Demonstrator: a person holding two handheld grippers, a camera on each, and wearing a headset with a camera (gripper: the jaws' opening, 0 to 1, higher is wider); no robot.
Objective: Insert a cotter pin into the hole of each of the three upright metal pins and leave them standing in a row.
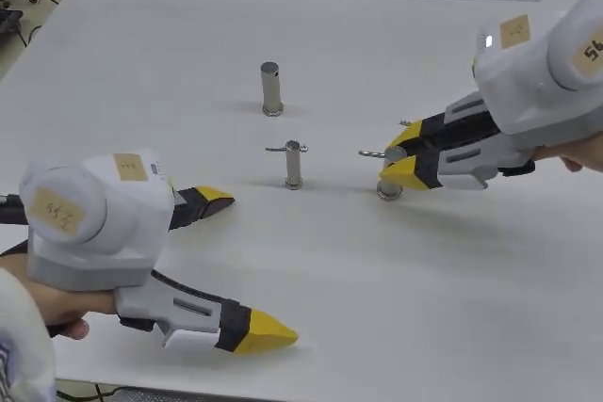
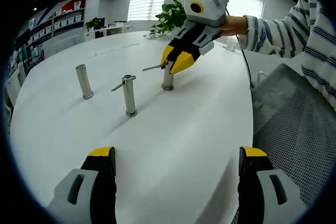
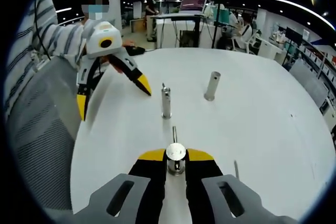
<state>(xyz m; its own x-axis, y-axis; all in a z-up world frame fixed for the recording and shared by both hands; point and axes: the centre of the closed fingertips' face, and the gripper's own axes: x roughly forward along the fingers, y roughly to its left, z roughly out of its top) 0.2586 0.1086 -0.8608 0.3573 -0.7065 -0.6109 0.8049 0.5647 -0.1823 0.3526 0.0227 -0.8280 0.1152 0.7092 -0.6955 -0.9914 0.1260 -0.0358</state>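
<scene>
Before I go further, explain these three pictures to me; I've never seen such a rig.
A person holds a two-fingered gripper in each hand. One picture comes from a headset camera looking down; the other two come from cameras riding on the grippers. On the white table stand three metal pins. The far pin is bare, and the middle pin has a cotter pin through it. The right gripper closes its fingers around the near pin, from which a second cotter pin pokes out. The left gripper is open and holds nothing.
</scene>
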